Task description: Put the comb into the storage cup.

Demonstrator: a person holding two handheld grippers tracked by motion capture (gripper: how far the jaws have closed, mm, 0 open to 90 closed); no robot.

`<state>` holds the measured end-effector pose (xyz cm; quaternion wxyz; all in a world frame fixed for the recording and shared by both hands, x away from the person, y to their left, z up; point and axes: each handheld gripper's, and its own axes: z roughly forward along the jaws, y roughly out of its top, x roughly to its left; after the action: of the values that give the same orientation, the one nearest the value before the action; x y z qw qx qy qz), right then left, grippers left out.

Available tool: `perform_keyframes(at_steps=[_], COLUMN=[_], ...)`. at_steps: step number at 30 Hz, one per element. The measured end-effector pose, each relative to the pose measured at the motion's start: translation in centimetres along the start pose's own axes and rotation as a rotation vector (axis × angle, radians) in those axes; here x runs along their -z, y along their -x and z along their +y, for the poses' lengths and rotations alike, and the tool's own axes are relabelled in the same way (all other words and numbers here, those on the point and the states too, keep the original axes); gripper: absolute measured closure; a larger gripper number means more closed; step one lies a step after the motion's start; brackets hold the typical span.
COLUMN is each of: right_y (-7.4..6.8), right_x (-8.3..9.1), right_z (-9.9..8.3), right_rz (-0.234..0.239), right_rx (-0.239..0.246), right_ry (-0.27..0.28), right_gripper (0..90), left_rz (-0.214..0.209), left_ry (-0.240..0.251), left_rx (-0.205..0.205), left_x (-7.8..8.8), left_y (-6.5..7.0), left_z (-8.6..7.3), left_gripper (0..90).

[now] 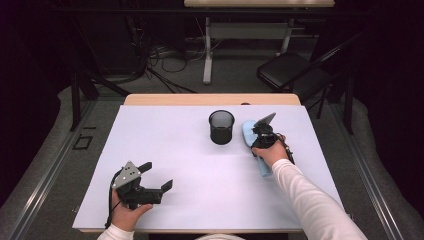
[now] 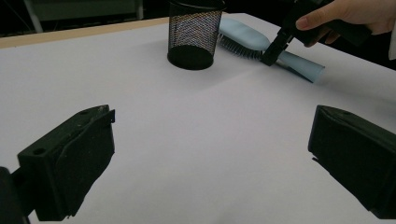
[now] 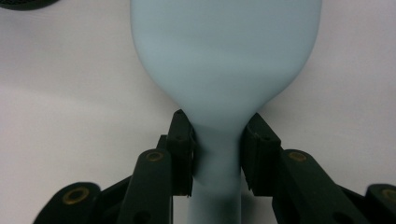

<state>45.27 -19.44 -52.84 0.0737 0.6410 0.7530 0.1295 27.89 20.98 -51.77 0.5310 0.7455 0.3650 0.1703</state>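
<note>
Right gripper view: my right gripper (image 3: 217,154) pinches the pale blue hairbrush (image 3: 224,70) at its narrow neck, lying on the bench (image 1: 165,145) right of the mesh cup (image 1: 221,127). Lifted, the heavy head could swivel and slip. Left gripper (image 1: 156,176) rests spread, near-left.

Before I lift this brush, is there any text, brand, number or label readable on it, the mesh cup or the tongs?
No readable text anywhere.
Hairbrush: plain light blue back and handle, no brand or marking.
Mesh cup: bare black mesh, no label.
Right tongs, closed on the brush neck: black, no lettering.
Left tongs, open: no lettering.
Table: plain white, unmarked.
</note>
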Motion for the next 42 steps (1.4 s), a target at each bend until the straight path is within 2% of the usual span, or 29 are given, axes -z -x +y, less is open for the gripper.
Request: perform_keyframes(at_steps=[6,22,33,35,37,38,42], right_y=[0.06,0.1,0.07,0.11,-0.01,0.02,0.26], right_x=[0.09,0.04,0.21,0.03,0.41,0.33,0.63], right_z=[0.03,-0.01,0.01,-0.13,-0.05,-0.11,-0.1], right_rz=[-0.004,0.008,0.005,0.027,-0.005,0.01,0.015], right_rx=[0.0,-0.018,-0.007,-0.009,-0.011,-0.016,-0.007], right_ry=[-0.013,0.002,0.004,0.048,0.004,0.026,0.041], right_gripper=[67.9,68.8,69.3,69.4,69.4,69.5,69.5], left_rz=[0.0,-0.002,-0.001,0.001,0.001,0.0,0.002], left_ry=[0.0,0.0,0.001,0.001,0.0,0.001,0.0], left_rx=[0.0,0.0,0.0,0.0,0.0,0.0,-0.001], left_x=[0.0,-0.02,0.01,0.02,0.01,0.02,0.0], left_y=[0.0,-0.02,-0.05,-0.04,-0.04,-0.05,-0.06], left_z=[0.0,-0.01,-0.01,-0.02,-0.02,-0.02,-0.03], left_gripper=[0.4,0.3,0.4,0.4,0.4,0.4,0.4])
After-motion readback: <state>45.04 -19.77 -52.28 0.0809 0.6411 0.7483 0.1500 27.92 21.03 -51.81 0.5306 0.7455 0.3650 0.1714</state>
